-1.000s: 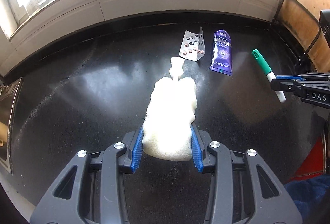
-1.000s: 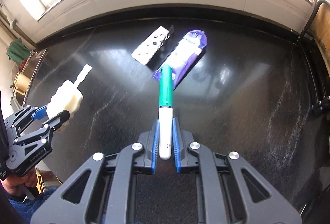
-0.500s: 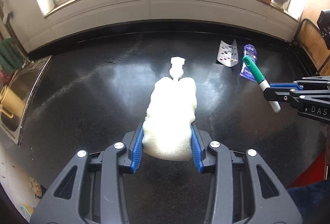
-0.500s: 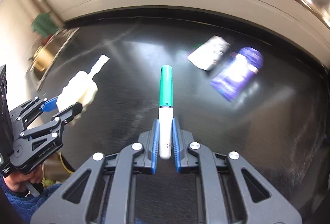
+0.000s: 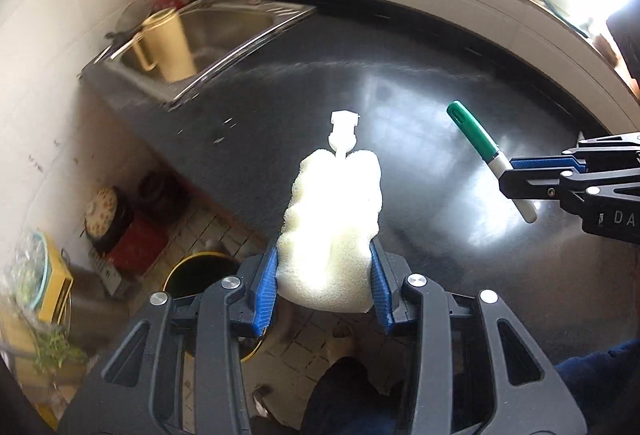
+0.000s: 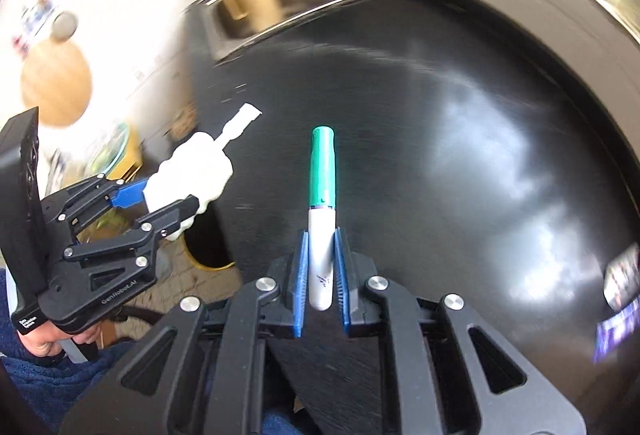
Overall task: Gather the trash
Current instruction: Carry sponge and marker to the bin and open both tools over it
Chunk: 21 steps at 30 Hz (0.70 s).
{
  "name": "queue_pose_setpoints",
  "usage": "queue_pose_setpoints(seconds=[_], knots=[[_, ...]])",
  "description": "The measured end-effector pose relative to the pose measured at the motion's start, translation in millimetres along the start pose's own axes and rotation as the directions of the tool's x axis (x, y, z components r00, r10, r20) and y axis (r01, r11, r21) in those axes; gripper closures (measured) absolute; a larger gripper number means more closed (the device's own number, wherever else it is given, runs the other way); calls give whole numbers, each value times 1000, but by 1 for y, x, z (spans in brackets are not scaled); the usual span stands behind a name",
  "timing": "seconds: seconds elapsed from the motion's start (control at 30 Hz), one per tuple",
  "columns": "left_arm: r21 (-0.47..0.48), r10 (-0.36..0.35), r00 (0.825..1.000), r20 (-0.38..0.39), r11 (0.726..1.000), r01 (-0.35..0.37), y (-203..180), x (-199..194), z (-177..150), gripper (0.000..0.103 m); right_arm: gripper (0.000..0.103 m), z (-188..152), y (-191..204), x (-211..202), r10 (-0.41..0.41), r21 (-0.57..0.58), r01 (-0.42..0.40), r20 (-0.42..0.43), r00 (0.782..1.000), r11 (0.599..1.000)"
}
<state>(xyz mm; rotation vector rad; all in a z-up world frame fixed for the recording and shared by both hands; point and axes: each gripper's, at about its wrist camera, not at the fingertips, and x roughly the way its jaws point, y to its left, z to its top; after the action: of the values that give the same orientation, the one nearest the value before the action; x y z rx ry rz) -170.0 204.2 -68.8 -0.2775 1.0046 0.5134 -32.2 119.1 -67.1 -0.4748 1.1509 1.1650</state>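
**Both grippers loaded with trash, above the table edge near a floor bin**

The left gripper is clamped on a white foam sponge head, its blue pads pressing into the soft sides. A short white plastic stub sticks out of the sponge's far end. The right gripper is closed tight on a marker pen, gripping its white barrel, with the green cap pointing away from the jaws. In the left wrist view, the right gripper appears at the right edge with the pen angled up and to the left.

Below and beyond both grippers lies the glossy black table, bare in the part that shows. At its far left corner sits a steel sink with a yellow jug in it. Under the left gripper, past the table edge, a yellow-rimmed round bin stands on the tiled floor.

At the right edge of the blurred right wrist view, a silvery packet and a purple wrapper lie on the table.

Judging by this, two pieces are picked up but not yet dropped in the bin, and at least those two others are left to collect.
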Motion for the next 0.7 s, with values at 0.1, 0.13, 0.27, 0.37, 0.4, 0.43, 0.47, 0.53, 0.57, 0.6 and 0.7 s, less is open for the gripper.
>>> queue_pose_setpoints(seconds=[0.1, 0.13, 0.27, 0.37, 0.4, 0.43, 0.47, 0.53, 0.57, 0.6, 0.7], knots=[[-107, 54, 998, -38, 993, -58, 45, 1, -24, 64, 89, 19, 47, 33, 74, -108, -81, -70, 995, 991], [-145, 71, 996, -51, 986, -78, 60, 1, -33, 64, 89, 24, 62, 43, 99, -140, -113, -98, 990, 984], [-265, 108, 991, -83, 956, -127, 107, 1, -60, 64, 89, 41, 120, 85, 174, -220, -220, -211, 962, 950], [-349, 114, 986, -121, 925, -149, 141, 7, -79, 64, 89, 51, 152, 115, 187, -253, -259, -277, 943, 932], [-363, 119, 984, -135, 918, -161, 150, 10, -86, 64, 89, 53, 161, 124, 195, -252, -275, -299, 934, 928], [-370, 125, 981, -146, 913, -171, 157, 15, -91, 64, 89, 57, 170, 136, 200, -247, -285, -318, 927, 926], [-377, 126, 980, -153, 909, -176, 164, 19, -96, 64, 89, 59, 174, 143, 203, -241, -290, -330, 922, 926], [-388, 117, 978, -173, 904, -177, 176, 31, -103, 64, 89, 66, 188, 164, 204, -229, -297, -355, 912, 927], [-396, 113, 977, -180, 901, -178, 182, 35, -106, 64, 89, 71, 195, 175, 192, -236, -289, -362, 912, 928], [-407, 110, 977, -183, 896, -177, 187, 40, -107, 64, 89, 74, 200, 182, 183, -241, -282, -364, 913, 928], [-441, 92, 977, -190, 882, -169, 204, 55, -111, 64, 89, 82, 211, 209, 160, -236, -263, -380, 911, 935]])
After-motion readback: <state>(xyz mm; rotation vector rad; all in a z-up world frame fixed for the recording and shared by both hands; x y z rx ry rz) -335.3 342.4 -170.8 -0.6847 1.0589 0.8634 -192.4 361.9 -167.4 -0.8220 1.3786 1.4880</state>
